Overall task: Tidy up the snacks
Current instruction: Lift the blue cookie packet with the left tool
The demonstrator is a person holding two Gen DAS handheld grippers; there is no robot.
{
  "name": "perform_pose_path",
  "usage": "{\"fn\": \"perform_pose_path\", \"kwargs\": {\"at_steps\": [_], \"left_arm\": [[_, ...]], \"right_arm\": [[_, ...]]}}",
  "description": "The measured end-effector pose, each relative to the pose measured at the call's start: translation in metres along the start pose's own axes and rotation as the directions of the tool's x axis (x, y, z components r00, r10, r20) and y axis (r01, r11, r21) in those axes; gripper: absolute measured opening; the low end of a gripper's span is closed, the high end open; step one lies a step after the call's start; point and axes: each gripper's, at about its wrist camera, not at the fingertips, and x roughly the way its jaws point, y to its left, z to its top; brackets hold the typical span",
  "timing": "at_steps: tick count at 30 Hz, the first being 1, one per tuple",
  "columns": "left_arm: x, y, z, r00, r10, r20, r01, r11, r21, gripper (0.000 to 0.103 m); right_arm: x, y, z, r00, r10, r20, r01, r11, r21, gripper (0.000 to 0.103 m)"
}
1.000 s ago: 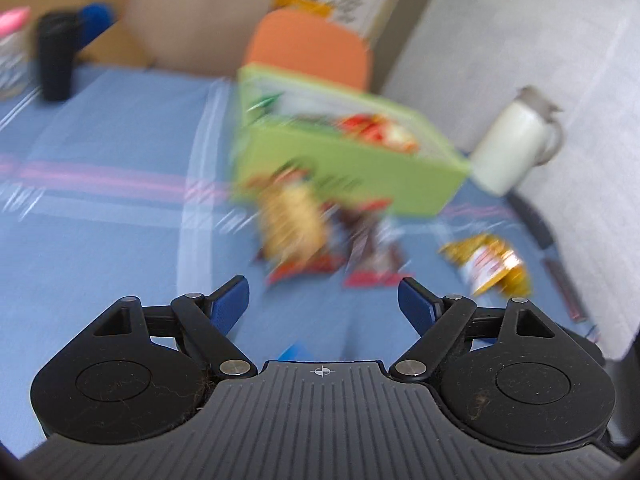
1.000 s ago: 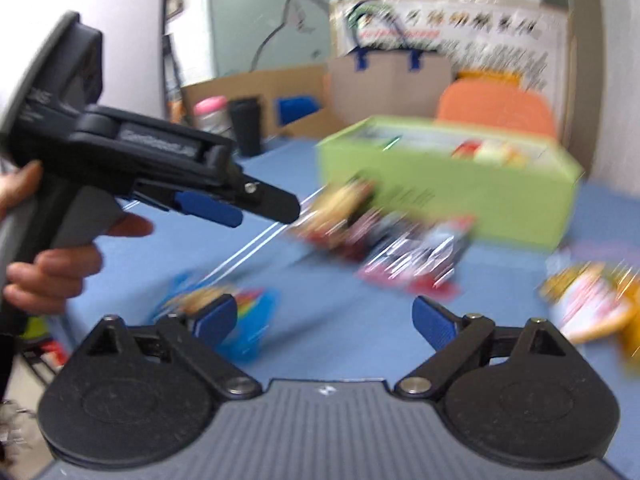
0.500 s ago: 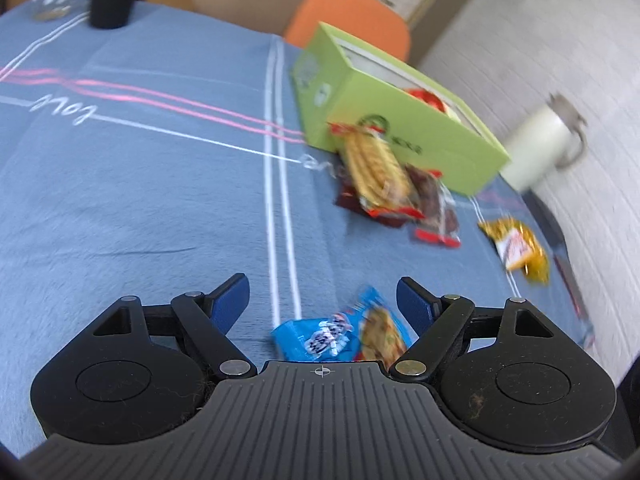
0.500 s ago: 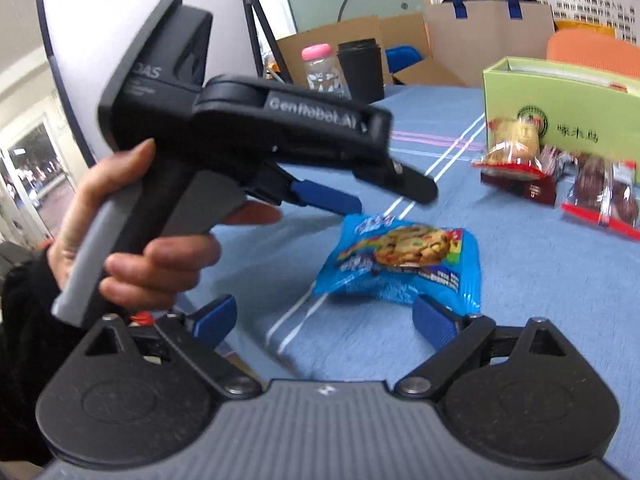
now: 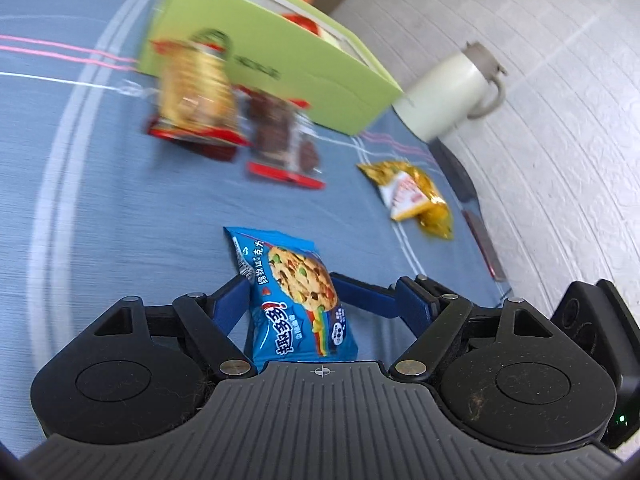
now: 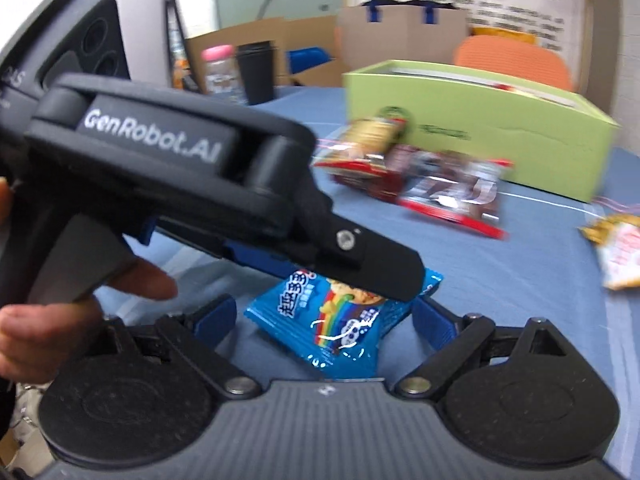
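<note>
- Left wrist view: the blue cookie packet (image 5: 294,298) lies flat on the blue tablecloth (image 5: 100,208), right between the fingers of the left gripper (image 5: 292,296); jaws apart, one either side, and I can't tell if the pads touch it yet; its long axis runs roughly along the gripper's pointing line, top seam away from the camera, toward the green box (image 5: 280,60)
- Same view: the other snacks sit further off; a biscuit pack (image 5: 196,92) and a brown-wafer pack (image 5: 280,136) just in front of the box, a yellow packet (image 5: 412,196) off beside a white jug (image 5: 448,100)
- Right wrist view: the right gripper (image 6: 324,320) has its jaws wide too, nothing pinched; the same packet lies between them, skewed across; the left gripper, held in a hand (image 6: 52,320), hangs low over it and hides part
- Handling guess: looks light, puffy and crinkly, slick film; the cookies inside probably crack if squeezed hard; I'd pinch it gently across the short width near the middle, or take a flat crimped end seam
</note>
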Motion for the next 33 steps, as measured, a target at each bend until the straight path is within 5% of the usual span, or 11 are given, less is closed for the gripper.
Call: {"fn": "perform_pose_path", "kwargs": {"at_steps": [11, 16, 33], "left_arm": [[0.005, -0.026, -0.007, 0.993, 0.106, 0.045, -0.107, 0.994, 0.034, 0.072], [0.014, -0.033, -0.009, 0.987, 0.162, 0.018, -0.162, 0.984, 0.069, 0.071], [0.012, -0.029, -0.003, 0.995, 0.098, -0.011, -0.097, 0.994, 0.057, 0.07]], "right_arm": [[-0.021, -0.014, -0.023, 0.998, -0.005, 0.066, -0.001, 0.996, 0.088, 0.093], [-0.013, -0.012, -0.024, 0.993, -0.071, 0.091, 0.062, 0.993, 0.101, 0.1], [-0.026, -0.01, -0.015, 0.995, -0.078, 0.06, 0.075, 0.996, 0.046, 0.101]]}}
